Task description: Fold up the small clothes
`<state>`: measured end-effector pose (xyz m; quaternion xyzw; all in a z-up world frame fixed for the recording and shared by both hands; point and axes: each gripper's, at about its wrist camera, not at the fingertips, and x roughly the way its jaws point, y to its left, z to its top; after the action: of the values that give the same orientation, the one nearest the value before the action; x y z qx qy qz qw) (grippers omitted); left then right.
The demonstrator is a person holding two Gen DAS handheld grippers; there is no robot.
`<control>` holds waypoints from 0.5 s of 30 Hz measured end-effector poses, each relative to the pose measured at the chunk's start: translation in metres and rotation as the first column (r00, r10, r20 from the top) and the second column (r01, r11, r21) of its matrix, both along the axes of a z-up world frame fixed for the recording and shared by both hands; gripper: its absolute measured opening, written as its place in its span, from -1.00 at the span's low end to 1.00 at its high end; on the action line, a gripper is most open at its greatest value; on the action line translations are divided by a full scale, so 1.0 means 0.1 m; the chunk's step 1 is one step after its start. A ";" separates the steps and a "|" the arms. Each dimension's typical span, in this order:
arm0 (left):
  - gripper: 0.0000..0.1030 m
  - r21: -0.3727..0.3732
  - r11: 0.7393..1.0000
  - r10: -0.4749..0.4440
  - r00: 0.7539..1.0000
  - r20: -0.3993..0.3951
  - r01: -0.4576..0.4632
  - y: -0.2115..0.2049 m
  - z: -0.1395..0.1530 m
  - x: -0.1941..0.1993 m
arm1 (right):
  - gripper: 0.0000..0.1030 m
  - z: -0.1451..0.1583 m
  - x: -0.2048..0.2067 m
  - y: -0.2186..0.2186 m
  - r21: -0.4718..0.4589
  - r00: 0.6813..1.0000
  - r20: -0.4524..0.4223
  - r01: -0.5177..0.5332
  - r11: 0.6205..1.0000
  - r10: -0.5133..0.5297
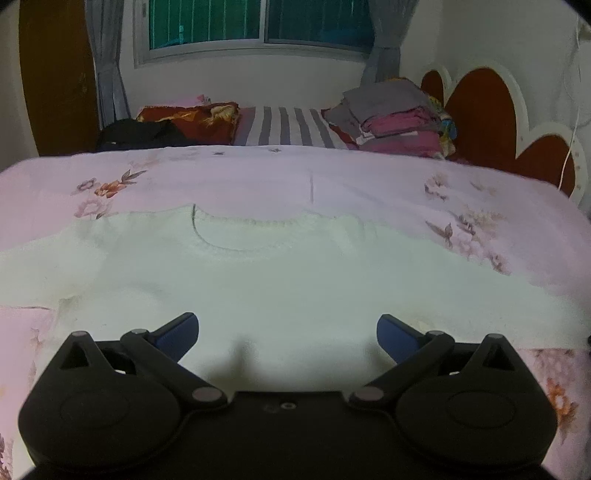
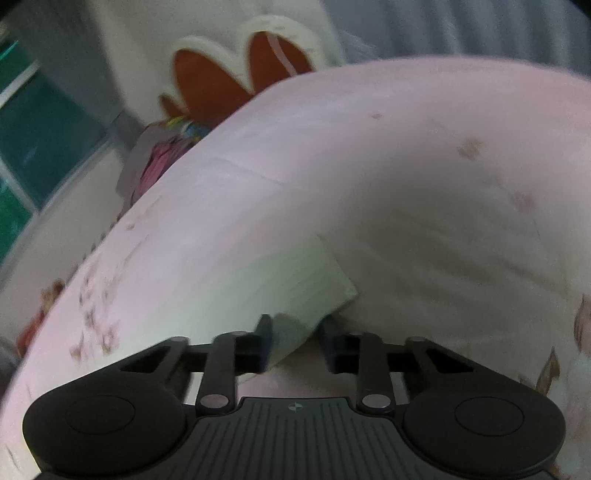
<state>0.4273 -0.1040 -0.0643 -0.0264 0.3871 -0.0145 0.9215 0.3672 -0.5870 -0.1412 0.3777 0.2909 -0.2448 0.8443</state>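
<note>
Left wrist view: a white knit sweater [image 1: 258, 280] is laid flat on a pink floral bedspread [image 1: 369, 177], neckline away from the camera, body spread toward the near edge. The left gripper [image 1: 287, 332] is held just above the sweater's lower part with its blue-padded fingers [image 1: 177, 334] spread wide; nothing is gripped between them. A stack of folded clothes [image 1: 399, 118] is seen at the far side of the bed by the red-and-white headboard [image 1: 480, 114], well apart from the sweater. A striped pillow [image 1: 284, 125] and a dark garment [image 1: 144, 134] are seen behind the bedspread, under the window [image 1: 258, 22].

Right wrist view: the frame is motion-blurred and rolled. A sleeve end of the sweater [image 2: 291, 280] is seen lying on the bedspread [image 2: 406, 166]. The right gripper [image 2: 295, 341] is positioned at the sleeve's edge, jaws drawn close, with cloth between the fingers [image 2: 264, 343]. Whether the pads are actually pressed onto the fabric cannot be told through the blur.
</note>
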 end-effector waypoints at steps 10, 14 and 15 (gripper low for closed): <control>0.99 -0.017 0.999 0.037 0.996 -0.081 -0.038 0.65 -0.16 0.18 | -0.96 0.13 -0.05 0.01 -0.054 0.999 -0.034 0.005 0.999 -0.007; 0.99 0.001 0.999 0.042 0.997 -0.059 -0.042 0.97 -0.24 0.15 | -0.96 0.45 0.02 0.54 -0.154 0.985 -0.011 -0.171 0.973 0.171; 0.99 -0.016 0.999 0.035 0.997 -0.063 -0.036 1.05 -0.25 0.15 | -0.96 0.53 0.04 0.72 -0.176 0.976 -0.007 -0.214 0.961 0.216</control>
<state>0.4423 0.0006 -0.0896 -0.0416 0.4153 -0.0008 0.9088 0.3709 -0.5154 -0.0882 0.2695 0.3022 -0.1742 0.8976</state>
